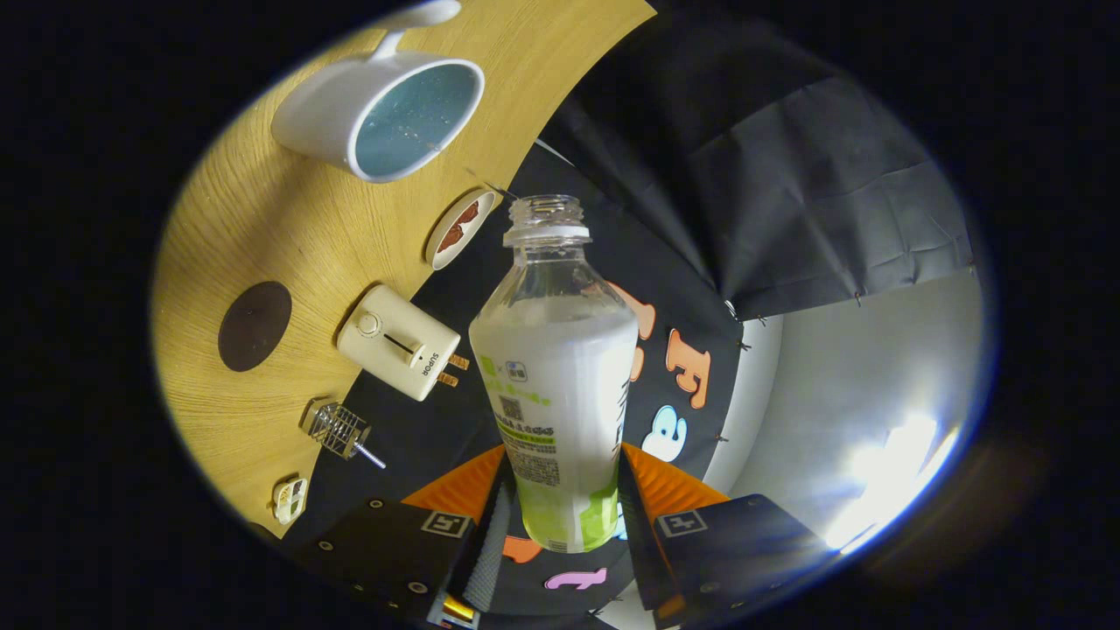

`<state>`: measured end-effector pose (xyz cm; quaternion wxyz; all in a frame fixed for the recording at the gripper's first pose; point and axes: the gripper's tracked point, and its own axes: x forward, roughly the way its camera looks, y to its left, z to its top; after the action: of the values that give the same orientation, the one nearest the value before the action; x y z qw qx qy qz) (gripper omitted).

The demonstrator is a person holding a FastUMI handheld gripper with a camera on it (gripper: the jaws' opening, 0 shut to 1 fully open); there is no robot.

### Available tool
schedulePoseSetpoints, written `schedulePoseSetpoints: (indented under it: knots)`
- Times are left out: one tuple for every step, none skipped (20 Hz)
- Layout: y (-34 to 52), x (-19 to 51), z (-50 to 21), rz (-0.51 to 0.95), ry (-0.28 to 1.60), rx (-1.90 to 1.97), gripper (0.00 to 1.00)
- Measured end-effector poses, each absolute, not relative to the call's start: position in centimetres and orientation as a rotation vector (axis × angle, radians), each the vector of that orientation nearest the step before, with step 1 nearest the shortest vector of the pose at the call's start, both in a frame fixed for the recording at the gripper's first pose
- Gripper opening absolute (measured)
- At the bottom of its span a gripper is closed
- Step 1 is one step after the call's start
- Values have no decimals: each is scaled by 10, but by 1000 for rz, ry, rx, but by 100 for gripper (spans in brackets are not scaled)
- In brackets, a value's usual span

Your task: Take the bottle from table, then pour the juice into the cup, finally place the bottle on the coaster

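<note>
Clamped between my jaws: the uncapped juice bottle, both sides pressing its labelled body, neck pointing away. View is tilted. Beyond and to the left on the wooden table I see the white cup, a dark round coaster, and a small cream toaster.

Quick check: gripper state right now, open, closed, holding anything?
Gripper: closed on the uncapped bottle, both fingers pressing its lower body, held tilted toward the cup.
</note>
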<state>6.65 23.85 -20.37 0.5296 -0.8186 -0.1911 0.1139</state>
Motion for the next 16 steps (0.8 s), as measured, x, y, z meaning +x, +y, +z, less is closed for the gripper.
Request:
schedulePoseSetpoints:
  knots:
    - [239,65,-207,277,-451,-1954,62]
    - [240,65,-211,286,-448,-1954,62]
    - [241,64,-214,289,-446,-1956,62]
    - [241,64,-217,295,-443,-1954,62]
    - [242,63,-220,302,-436,-1951,62]
    - [242,62,-222,305,-430,-1946,62]
    - [242,61,-225,313,-422,-1939,62]
    - [241,60,-230,324,-402,-1929,62]
    - [240,58,-240,360,-366,-1910,63]
    - [240,57,-249,382,-330,-1879,63]
    - [238,54,-259,403,-290,-1848,63]
    - [235,54,-268,421,-250,-1821,62]
    - [234,52,-272,426,-222,-1804,62]
    - [232,52,-277,434,-194,-1787,63]
    - [231,50,-280,442,-164,-1754,63]
    - [230,51,-286,455,-120,-1698,63]
